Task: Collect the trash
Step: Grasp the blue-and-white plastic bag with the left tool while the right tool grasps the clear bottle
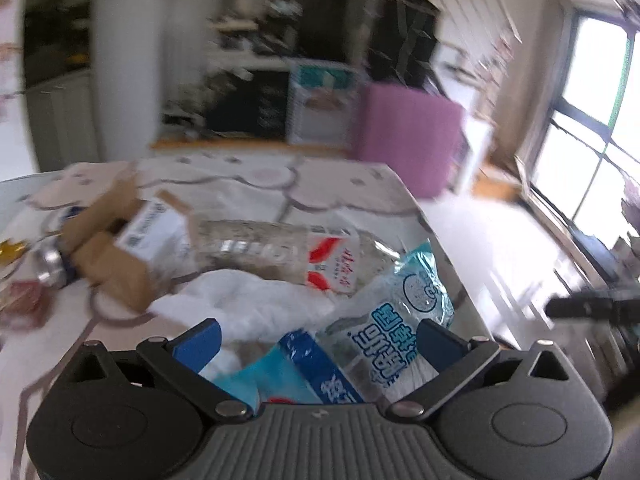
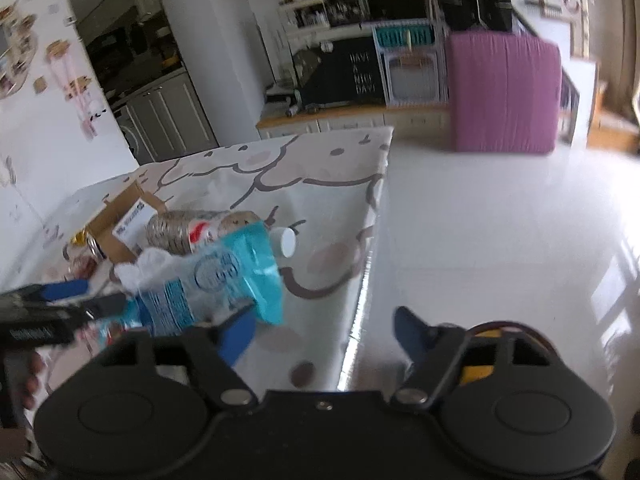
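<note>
Trash pile: lies at the lower left of the right wrist view and across the middle of the left wrist view, on the counter (image 2: 332,176) near its right edge; judged not yet gathered, so the step in hand is the first pick.
Cardboard box (image 1: 112,248): torn open, at the far left of the pile, a metal can (image 1: 50,266) just beside it; bulky, so better left until the loose pieces are cleared.
Plastic bottle (image 1: 280,250): on its side across the pile, white cap (image 2: 286,242) toward the counter edge; round and clear, likely to roll or slip, so grip across the body, not the cap.
Blue-and-clear wrapper (image 1: 396,320): crinkled, resting on the bottle and the white tissue (image 1: 248,300); light and thin, so pinch a fold firmly and lift slowly.
Left tongs (image 1: 318,340): apart, blue pads either side of the wrapper's near end and a second blue packet (image 1: 316,364), not pressing on either; closing here would likely catch both.
Right tongs (image 2: 324,334): apart, nothing between them, over the counter edge with the left pad just beside the wrapper's corner; move them left over the pile before closing.
Risk: the wrapper sits close to the edge, and a sideways nudge could drop it to the floor (image 2: 500,220).
</note>
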A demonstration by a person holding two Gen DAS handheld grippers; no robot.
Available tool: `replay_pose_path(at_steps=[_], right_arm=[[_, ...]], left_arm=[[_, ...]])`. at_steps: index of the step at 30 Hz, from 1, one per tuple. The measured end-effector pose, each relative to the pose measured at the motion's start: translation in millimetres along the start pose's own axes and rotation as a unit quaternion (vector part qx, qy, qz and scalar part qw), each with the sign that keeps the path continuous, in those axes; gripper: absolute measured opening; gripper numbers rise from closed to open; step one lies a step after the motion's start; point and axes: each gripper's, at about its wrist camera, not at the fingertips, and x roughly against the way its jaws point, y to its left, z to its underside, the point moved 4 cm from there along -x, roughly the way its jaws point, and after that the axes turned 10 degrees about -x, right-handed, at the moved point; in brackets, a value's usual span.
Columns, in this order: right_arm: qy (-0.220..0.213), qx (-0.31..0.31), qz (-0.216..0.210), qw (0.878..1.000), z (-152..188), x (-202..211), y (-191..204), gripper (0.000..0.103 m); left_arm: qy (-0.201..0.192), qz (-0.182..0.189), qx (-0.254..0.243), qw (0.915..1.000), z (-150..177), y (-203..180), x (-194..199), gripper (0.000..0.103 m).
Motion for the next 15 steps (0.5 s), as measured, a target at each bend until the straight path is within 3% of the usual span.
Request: replay_pose_path(at_steps=[3,8,12,15], right_arm=[[0.042,-0.017,0.001,0.999,-11,-19,13,0.046],[0.123,-0.019,0.015,0.992,-14,-65,34,0.035],[0.153,-0.016,0.002,0.988,-17,-90,50,0.033],[0.164,-0.009,-0.012,0.986,-23,-101,61,0.034]], left_arm=[[0.035,0.047,-0.032,0.9978,-7,2,-22,0.101],[0.091,0.121,-0.082,0.9851,-2,-11,-46,0.098],[0.117,0.116,-0.092,0.9820,6,-18,-54,0.086],[0.139,0.113,-0.099,0.9789,13,-29,-52,0.086]])
